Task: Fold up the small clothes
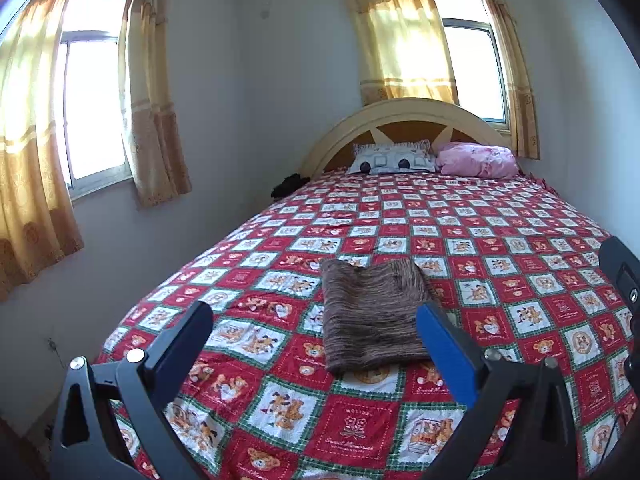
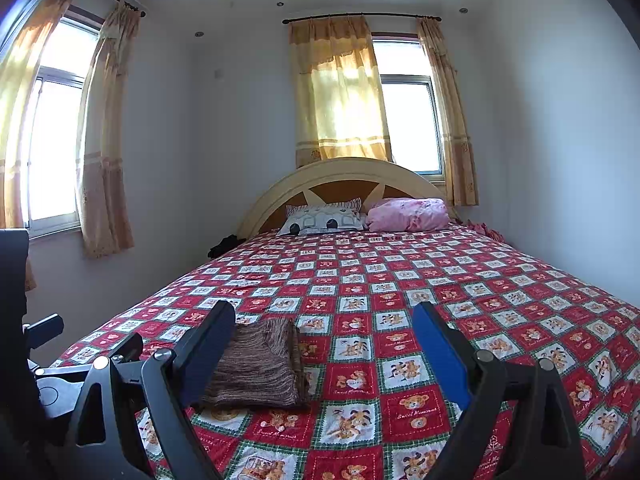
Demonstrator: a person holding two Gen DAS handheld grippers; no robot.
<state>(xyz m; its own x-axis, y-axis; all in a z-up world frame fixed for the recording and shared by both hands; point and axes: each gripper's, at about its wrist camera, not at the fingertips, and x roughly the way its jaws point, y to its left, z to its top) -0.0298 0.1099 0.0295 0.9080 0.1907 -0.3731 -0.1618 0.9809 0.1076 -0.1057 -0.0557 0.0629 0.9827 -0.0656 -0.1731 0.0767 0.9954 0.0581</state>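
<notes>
Nearest in the left wrist view, the left gripper [image 1: 314, 320] stands with its jaws spread wide and nothing between them; its lower body is cut off by the frame's bottom edge. In the right wrist view the right gripper [image 2: 324, 320] is likewise spread wide and grasps nothing, and its base also runs out of frame.

The folded brown garment [image 1: 370, 316] lies flat on the bedspread [image 1: 500, 248], near the foot end of the bed. The blue-padded finger [image 1: 448, 356] of the left gripper covers the garment's near right corner. In the right wrist view the dark finger [image 2: 206, 352] of the right gripper hides the left edge of the garment [image 2: 262, 364], so whether it touches the cloth cannot be told. Part of the right gripper shows at the right edge of the left wrist view, mostly cut off.

Beyond the garment, the red checked bedspread runs bare to the head of the bed, where a grey patterned pillow [image 1: 390, 159] and a pink pillow [image 1: 476, 159] rest against the arched headboard [image 1: 404, 109]. Left of the grey pillow, a dark heap [image 1: 289, 185] off the bed's side is too small to identify. Behind the headboard hang yellow curtains [image 1: 404, 32] over a bright window [image 1: 472, 68], washed out by glare.
</notes>
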